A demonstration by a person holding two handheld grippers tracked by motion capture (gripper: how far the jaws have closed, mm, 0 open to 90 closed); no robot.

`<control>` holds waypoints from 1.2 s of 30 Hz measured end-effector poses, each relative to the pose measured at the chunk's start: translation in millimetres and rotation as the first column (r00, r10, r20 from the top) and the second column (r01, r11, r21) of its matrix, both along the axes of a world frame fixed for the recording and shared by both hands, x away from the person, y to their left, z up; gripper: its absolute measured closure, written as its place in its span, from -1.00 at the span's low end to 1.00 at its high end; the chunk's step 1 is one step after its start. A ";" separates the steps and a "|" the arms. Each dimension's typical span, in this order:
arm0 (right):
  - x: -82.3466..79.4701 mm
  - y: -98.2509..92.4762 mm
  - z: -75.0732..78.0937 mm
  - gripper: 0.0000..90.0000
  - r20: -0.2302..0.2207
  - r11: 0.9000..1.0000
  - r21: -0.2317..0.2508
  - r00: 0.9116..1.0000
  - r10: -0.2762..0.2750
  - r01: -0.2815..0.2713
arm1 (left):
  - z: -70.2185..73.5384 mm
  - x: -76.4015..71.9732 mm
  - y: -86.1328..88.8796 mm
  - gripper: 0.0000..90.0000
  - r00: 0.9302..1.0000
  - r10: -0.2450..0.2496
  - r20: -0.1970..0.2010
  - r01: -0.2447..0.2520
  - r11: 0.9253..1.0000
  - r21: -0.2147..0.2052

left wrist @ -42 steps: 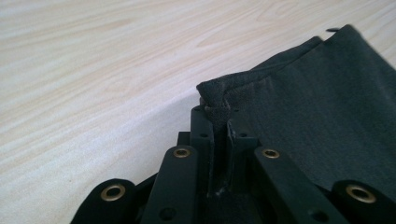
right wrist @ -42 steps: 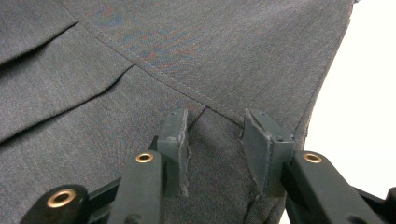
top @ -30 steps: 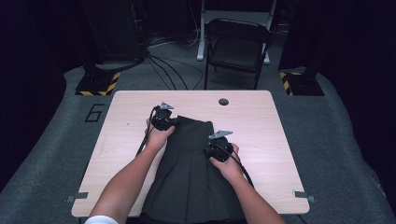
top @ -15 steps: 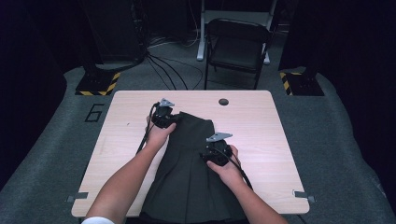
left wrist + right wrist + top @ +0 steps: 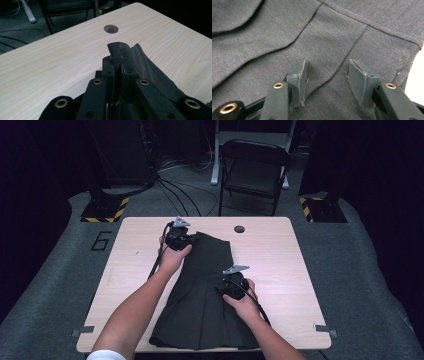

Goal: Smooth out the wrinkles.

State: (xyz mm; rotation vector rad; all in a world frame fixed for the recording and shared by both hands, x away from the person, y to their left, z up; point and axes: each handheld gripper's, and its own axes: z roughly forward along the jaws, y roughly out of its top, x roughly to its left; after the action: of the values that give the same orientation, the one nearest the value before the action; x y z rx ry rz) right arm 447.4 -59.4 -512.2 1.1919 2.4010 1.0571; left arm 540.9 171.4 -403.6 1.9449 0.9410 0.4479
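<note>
a dark pleated skirt [image 5: 205, 295] lies on the table [image 5: 280, 260], its long axis running from the narrow waist end at the far middle to the wide hem at the near edge. the left gripper [image 5: 177, 240] sits at the far left corner of the waist and is clamped on it: in the left gripper view a bunched fold of skirt [image 5: 118, 53] sticks up from between the closed jaws, clear of the wood. the right gripper [image 5: 233, 287] rests on the skirt's right side about halfway down, closer to the person. its jaws have just been opening and stand apart, tips down on the cloth [image 5: 327, 50], with a pleat line between them but nothing pinched.

the coming move likely turns on that right edge: it lies just to the right of the right gripper, where pale table shows beside the hem seam, so this hand is the nearer 1 to take it. the 2 grippers are well apart along the skirt.

nearby is only a round hole [image 5: 239, 229] in the table beyond the waist, and a folding chair [image 5: 255, 172] past the far edge. nothing blocks either hand.
</note>
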 end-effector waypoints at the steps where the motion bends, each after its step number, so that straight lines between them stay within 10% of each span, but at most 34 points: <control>1: 1.4 0.5 -0.3 0.09 0.006 1.000 0.004 1.000 -0.009 0.009 | 2.0 -0.4 -0.2 0.87 1.000 -0.005 0.005 0.005 1.000 -0.003; 15: 17.3 -1.4 -1.2 0.11 0.033 0.998 0.001 0.997 -0.064 0.064 | 29.2 -59.7 10.5 0.87 0.979 -0.183 0.090 0.188 0.981 -0.051; 36: 13.2 -17.4 -1.6 0.06 0.013 0.998 0.054 0.999 -0.043 0.043 | -25.3 -142.2 20.1 0.87 0.926 -0.378 0.012 0.378 0.924 -0.060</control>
State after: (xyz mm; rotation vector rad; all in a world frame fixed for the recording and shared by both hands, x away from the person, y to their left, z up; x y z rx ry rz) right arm 460.7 -76.9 -513.8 1.2435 2.3391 1.1198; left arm 398.7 191.4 -428.8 2.0096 0.5491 0.1920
